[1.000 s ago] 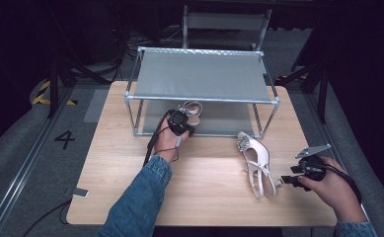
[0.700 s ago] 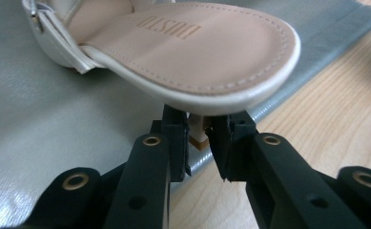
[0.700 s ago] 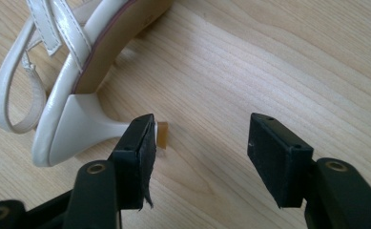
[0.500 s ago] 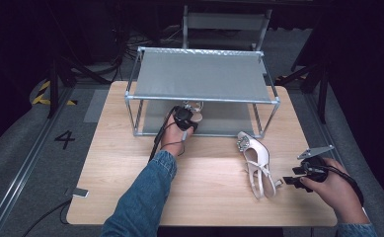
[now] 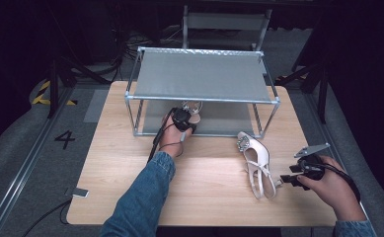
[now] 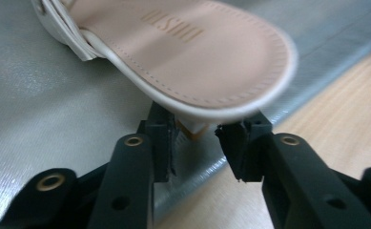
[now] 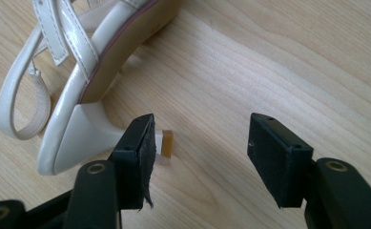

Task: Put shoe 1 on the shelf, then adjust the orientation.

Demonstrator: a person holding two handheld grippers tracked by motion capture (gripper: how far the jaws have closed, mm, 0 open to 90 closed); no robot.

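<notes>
A pale sandal (image 5: 194, 105) with a pink insole (image 6: 197, 52) lies on the grey lower shelf (image 6: 40, 109) of a metal rack (image 5: 199, 76). My left gripper (image 5: 184, 121) reaches under the rack's front rail. Its jaws stand a little apart on either side of the sandal's heel tip (image 6: 192, 129), with a small gap at one pad, so the left gripper (image 6: 195, 138) is open. A second white sandal (image 5: 256, 160) lies on its side on the wooden table (image 5: 204, 187). My right gripper (image 5: 284, 178) is open at its heel. The heel tip (image 7: 166, 143) sits just inside one pad of the right gripper (image 7: 200, 138).
The rack's top shelf overhangs the left hand. A small flat device (image 5: 79, 192) lies at the table's front left corner. A chair (image 5: 224, 22) stands behind the rack. Bare wood lies between the two hands.
The left hand has pushed the sandal slightly farther under the rack and its jaws have parted. The right gripper has crept left toward the table sandal's heel.
</notes>
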